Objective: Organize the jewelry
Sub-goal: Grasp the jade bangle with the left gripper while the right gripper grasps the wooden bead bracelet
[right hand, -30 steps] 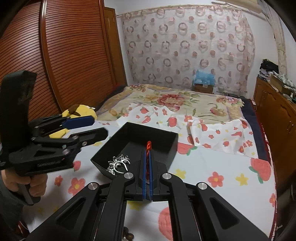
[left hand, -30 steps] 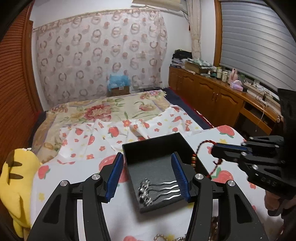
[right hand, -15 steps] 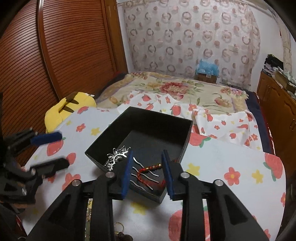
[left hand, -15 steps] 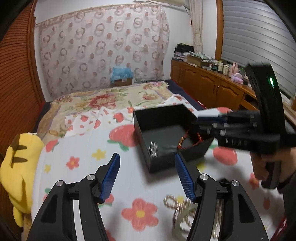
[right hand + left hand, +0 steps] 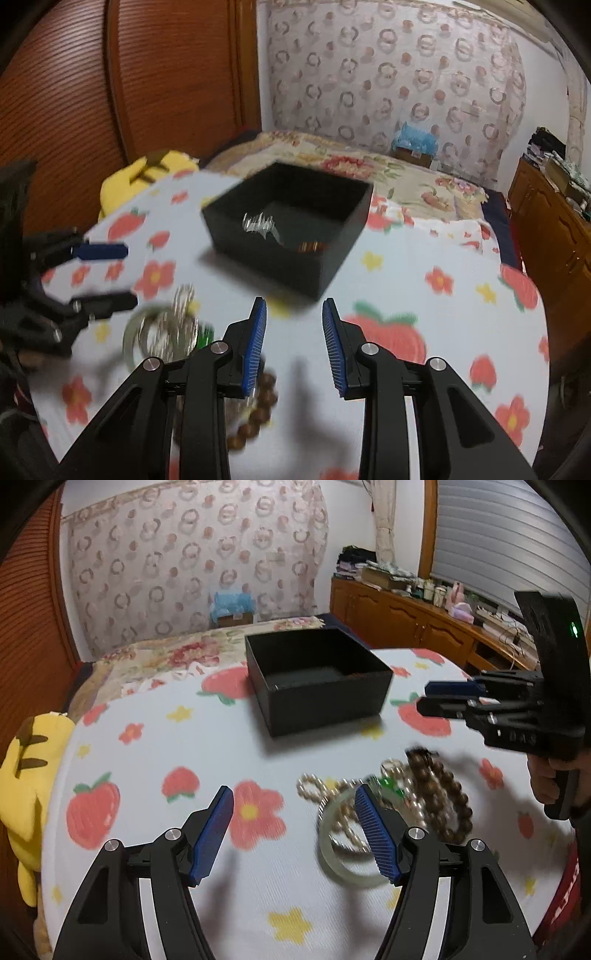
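A black open box point(image 5: 317, 675) stands on the flowered cloth; in the right wrist view point(image 5: 291, 225) a silver hairpiece point(image 5: 258, 223) and a red bracelet point(image 5: 310, 246) lie inside it. A heap of jewelry lies in front of the box: a pale bangle point(image 5: 332, 864), a pearl string point(image 5: 317, 786) and brown wooden beads point(image 5: 439, 794). My left gripper point(image 5: 293, 834) is open and empty, low over the cloth just left of the heap. My right gripper point(image 5: 293, 345) is open and empty, in front of the box; it also shows in the left wrist view point(image 5: 428, 698).
A yellow plush toy point(image 5: 26, 760) lies at the cloth's left edge. A bed with a floral cover point(image 5: 388, 173) lies beyond the box. Wooden cabinets point(image 5: 406, 624) line the right wall. A wooden door point(image 5: 129, 81) is at left.
The right gripper opened and let the red bracelet go into the box, then drew back out. The left gripper pulled back from the box and down toward the jewelry heap.
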Action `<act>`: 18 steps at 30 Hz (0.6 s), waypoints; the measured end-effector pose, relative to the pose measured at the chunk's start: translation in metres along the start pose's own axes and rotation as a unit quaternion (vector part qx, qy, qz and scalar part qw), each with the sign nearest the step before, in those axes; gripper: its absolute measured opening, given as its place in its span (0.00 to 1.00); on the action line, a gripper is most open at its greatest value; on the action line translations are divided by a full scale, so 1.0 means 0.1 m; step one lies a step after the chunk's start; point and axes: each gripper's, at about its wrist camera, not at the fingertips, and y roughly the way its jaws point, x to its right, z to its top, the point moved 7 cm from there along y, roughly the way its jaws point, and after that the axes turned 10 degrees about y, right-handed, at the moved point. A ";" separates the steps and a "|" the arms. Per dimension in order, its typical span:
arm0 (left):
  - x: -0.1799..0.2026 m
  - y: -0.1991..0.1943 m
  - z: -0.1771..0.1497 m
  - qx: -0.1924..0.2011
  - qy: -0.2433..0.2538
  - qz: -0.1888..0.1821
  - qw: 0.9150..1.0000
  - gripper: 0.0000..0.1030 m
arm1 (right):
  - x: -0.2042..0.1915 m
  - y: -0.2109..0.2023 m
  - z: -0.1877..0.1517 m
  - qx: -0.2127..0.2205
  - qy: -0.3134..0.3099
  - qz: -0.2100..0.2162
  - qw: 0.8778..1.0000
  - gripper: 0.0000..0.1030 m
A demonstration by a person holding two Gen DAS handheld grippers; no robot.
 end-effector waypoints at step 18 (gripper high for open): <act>0.56 0.27 -0.16 -0.058 0.046 -0.024 0.997 0.73 | -0.03 -0.13 -0.49 -0.014 0.004 0.000 1.000 0.29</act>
